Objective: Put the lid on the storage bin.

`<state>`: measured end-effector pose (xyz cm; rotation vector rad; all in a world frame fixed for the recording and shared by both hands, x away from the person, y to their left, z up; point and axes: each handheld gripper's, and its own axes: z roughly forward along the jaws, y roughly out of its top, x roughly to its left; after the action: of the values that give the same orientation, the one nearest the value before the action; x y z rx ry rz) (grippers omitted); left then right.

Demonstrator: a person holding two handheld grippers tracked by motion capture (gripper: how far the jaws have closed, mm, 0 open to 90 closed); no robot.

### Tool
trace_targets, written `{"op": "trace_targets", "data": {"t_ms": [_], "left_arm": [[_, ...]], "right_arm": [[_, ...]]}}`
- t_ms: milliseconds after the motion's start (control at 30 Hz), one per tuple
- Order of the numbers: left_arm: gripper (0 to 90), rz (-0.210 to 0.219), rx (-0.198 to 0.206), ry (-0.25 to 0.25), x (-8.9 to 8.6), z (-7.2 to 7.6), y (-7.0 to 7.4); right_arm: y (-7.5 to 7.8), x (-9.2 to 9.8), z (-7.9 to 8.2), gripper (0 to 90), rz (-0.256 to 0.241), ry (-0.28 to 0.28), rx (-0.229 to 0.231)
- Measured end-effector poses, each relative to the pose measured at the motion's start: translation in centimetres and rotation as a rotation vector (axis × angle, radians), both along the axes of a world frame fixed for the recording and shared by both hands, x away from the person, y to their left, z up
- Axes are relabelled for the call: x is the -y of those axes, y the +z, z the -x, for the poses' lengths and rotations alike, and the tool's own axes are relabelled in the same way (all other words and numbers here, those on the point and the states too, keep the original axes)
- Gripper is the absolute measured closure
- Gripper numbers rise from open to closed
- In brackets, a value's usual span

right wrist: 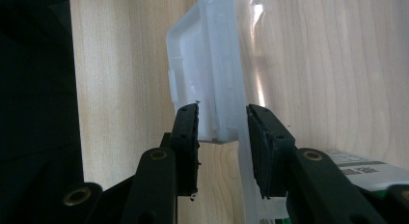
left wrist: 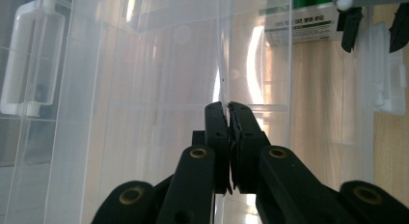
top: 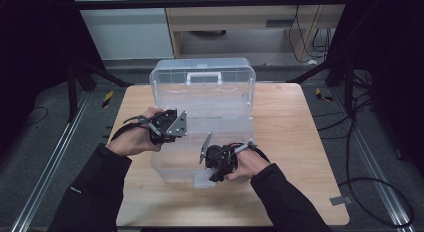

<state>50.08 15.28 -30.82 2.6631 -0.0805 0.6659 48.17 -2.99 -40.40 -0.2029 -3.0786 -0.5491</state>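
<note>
A clear plastic storage box (top: 240, 142) stands open in the middle of the wooden table, its lid (top: 202, 94) with a white handle (top: 204, 78) raised at the back. My left gripper (top: 175, 132) (left wrist: 227, 108) is shut on the thin upper edge of the box's left wall (left wrist: 222, 64). At the box's front wall my right gripper (top: 218, 176) (right wrist: 222, 118) stands open, its jaws on either side of the white latch (right wrist: 207, 89) without closing on it. A green and white carton (left wrist: 299, 26) (right wrist: 357, 168) lies inside the box.
The wooden table (top: 295, 142) has bare room left and right of the box. Dark frame legs and loose cables (top: 360, 122) lie on the floor around it. A wooden cabinet (top: 240, 22) stands behind the table.
</note>
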Motion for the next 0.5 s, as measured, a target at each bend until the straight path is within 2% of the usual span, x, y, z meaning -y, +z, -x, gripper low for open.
{"op": "trace_targets", "data": {"t_ms": [200,400,500], "left_arm": [[86.2,-0.007,0.003,0.004,0.0,0.2,-0.1],[86.3,-0.009,-0.004,0.004,0.0,0.5,-0.3],[86.3,-0.009,0.000,0.004,0.0,0.7,-0.4]], "right_arm": [[0.0,0.1,0.4,65.1,-0.011,0.001,0.025],[0.1,0.8,0.9,65.1,-0.058,-0.015,0.066],[0.7,1.3,1.1,66.7,-0.103,-0.028,0.080]]}}
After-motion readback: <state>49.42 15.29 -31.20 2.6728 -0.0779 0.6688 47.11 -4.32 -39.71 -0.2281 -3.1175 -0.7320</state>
